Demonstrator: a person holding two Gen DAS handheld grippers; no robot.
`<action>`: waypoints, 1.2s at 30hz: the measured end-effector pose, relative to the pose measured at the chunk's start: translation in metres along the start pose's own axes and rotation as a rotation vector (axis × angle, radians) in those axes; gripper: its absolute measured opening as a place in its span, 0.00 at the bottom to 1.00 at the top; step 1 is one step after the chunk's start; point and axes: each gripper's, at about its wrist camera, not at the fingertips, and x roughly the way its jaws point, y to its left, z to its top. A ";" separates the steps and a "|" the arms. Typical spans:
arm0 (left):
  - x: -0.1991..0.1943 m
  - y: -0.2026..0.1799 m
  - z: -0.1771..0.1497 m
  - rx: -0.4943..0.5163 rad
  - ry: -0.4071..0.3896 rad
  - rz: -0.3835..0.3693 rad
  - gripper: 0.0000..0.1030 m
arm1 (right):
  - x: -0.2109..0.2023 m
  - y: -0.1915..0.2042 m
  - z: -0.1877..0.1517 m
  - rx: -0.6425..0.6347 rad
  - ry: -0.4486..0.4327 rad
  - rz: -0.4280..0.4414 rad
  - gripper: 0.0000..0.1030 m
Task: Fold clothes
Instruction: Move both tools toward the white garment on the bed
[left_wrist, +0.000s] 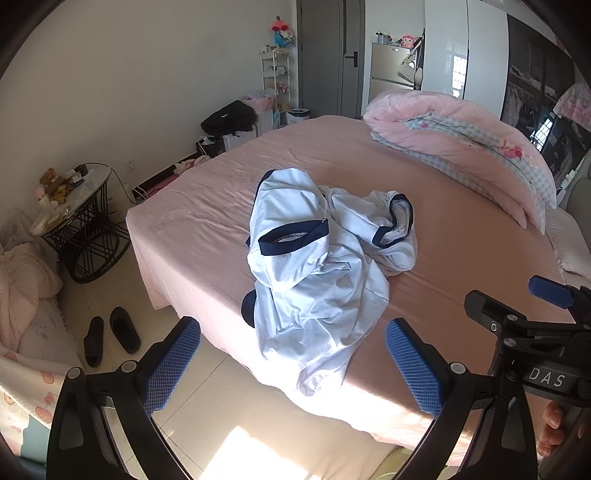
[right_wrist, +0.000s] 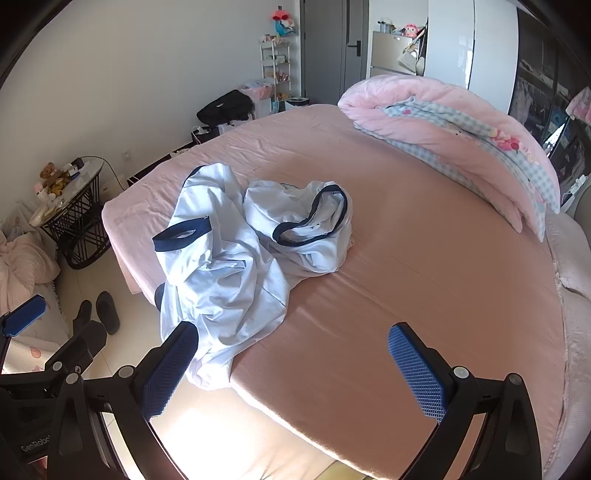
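**Two tongs spread wide over a crumpled pale-blue garment**

Both tongs are released and carry nothing, poised at the near edge of the bed (left_wrist: 461, 236).

Going left to right in the left wrist view: at lower left sit the dark slippers (left_wrist: 110, 338) on the floor, then the left tongs (left_wrist: 291, 363) at bottom centre, blue pads wide apart. Between and above them lies the pale-blue garment (left_wrist: 321, 280), rumpled in a heap at the middle of the frame, its lower part spilling over the bed's near edge. A navy-trimmed opening (left_wrist: 291, 238) faces up at centre, and a second navy-trimmed opening (left_wrist: 395, 221) curls to the right of it. Far right, the other tool pokes in.

In the right wrist view, the right tongs (right_wrist: 293, 367) hover at bottom centre, mostly over bare sheet; the heap sits centre-left, near the left pad.

It's not folded as it lies now. My read: folding well needs it flat first. Pinching single layers at two spread points on a trimmed edge or hem, lifting and shaking out, looks sensible. Grabbing the bulk of the bunch would trap extra layers. Watch the hanging part; a careless tug could drag it floorward. The rolled pink quilt (right_wrist: 461, 140) at upper right leaves plenty of sheet.
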 end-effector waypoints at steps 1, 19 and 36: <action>0.000 -0.001 0.000 0.006 -0.005 0.007 0.99 | 0.000 0.000 0.000 0.000 0.000 -0.001 1.00; 0.023 -0.002 -0.002 0.002 0.021 -0.043 0.99 | 0.032 -0.013 -0.001 0.081 0.050 0.085 1.00; 0.112 0.009 -0.006 -0.025 0.072 -0.037 0.99 | 0.091 -0.014 0.003 -0.007 0.025 0.163 0.97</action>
